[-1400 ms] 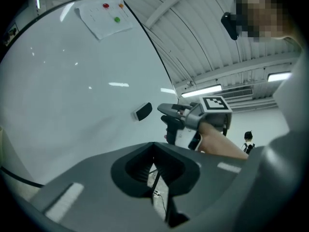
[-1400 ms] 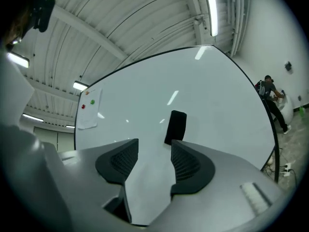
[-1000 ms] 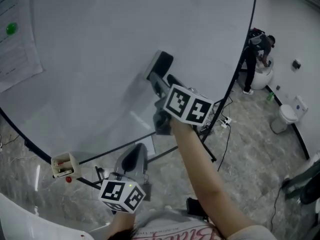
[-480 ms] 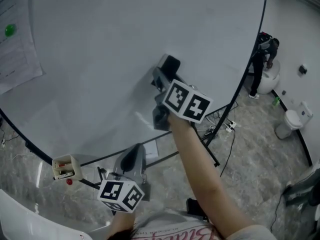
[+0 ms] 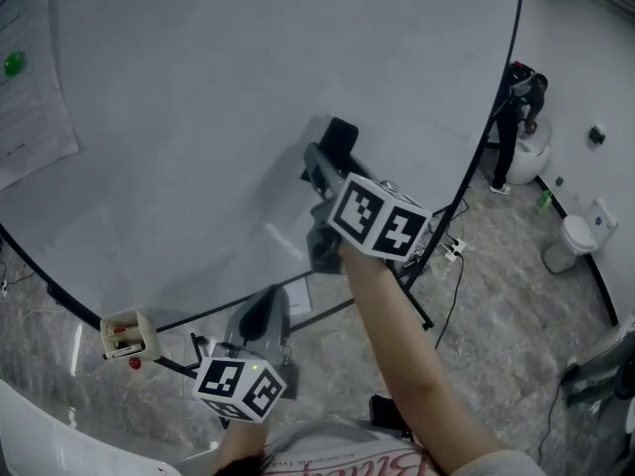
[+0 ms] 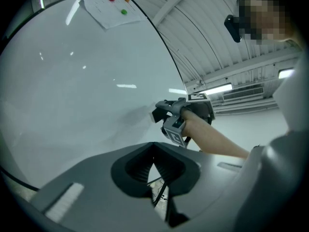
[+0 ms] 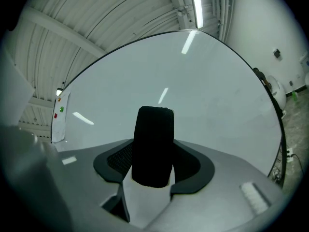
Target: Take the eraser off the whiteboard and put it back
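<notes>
The black eraser (image 5: pixel 340 135) stands on end against the whiteboard (image 5: pixel 189 107), near its lower right part. My right gripper (image 5: pixel 323 163) has the eraser (image 7: pixel 153 146) between its two pads, and its jaws are closing on it. From the left gripper view, the eraser (image 6: pixel 159 111) shows at the tip of the right gripper (image 6: pixel 166 111), touching the board. My left gripper (image 5: pixel 264 312) hangs low below the board's bottom edge, its jaws together with nothing in them.
A small cream marker box (image 5: pixel 127 335) hangs on the board's lower left frame. A paper sheet (image 5: pixel 28 117) with a green magnet (image 5: pixel 12 64) is pinned at the left. A person (image 5: pixel 518 117) bends over white fixtures at the far right. Cables lie on the stone floor (image 5: pixel 496 296).
The head view has shifted a little. My right gripper and the eraser stay at about the same spot on the board. The left gripper has not moved.
</notes>
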Demonstrator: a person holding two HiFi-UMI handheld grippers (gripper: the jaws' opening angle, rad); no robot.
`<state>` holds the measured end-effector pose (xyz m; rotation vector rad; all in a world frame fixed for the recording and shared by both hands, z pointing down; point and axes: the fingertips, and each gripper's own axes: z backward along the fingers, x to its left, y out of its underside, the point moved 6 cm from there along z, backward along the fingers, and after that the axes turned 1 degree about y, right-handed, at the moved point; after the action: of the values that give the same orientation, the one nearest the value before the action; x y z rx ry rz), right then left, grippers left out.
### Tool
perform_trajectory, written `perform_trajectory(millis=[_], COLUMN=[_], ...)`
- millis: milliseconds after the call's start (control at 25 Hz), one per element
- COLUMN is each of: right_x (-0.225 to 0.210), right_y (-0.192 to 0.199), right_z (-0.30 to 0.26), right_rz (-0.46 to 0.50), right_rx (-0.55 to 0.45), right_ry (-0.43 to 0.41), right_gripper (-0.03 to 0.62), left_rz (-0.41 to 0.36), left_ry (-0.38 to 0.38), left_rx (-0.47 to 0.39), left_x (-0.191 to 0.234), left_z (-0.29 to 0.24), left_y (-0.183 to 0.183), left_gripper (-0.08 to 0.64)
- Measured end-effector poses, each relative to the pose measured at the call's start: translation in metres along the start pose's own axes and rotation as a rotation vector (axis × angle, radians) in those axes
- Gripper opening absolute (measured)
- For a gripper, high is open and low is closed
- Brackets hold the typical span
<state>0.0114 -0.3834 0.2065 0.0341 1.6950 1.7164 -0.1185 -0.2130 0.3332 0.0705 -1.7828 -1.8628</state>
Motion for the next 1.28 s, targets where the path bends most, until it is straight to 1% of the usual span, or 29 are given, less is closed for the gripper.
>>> perform_trajectory(millis=[360,600,720,920,1160,1280], right_x=[0.017,0.028,0.026,0.021,0.027,0.028], right_y=[0.012,0.043,0.053,0.071,0.081,0.092], right_z=[0.057,0.105,0.123,0.146,0.170,0.181], right_rz=[0.115,0.271,0.293,0.336,0.366,0.396], right_rx=[-0.006,-0.045,-0.047,0.009,-0.028,-0.016], right_ry=[-0.075,-0.081,-0.086,-0.076,-0.114,-0.120], right_gripper=[0.236,0.236,0.236,0.236,0.236,0.236], left_rz=[-0.002,-0.002,-0.004,-0.008,-0.010,-0.008], left_ry=[0.013,0.019,0.019,0.019,0.018,0.019], left_rx=[0.002,-0.014,-0.018,-0.028,-0.037,-0.042], left_x=[-0.003,0.000,0.000,-0.002,-0.003,-0.003], left_z=[-0.003,0.007,0.006,0.006,0.007,0.009], left_y=[0.000,0.004,0.001,-0.002,-0.005,-0.007], left_gripper=[0.000,0.000,0.000,0.000,0.000,0.000])
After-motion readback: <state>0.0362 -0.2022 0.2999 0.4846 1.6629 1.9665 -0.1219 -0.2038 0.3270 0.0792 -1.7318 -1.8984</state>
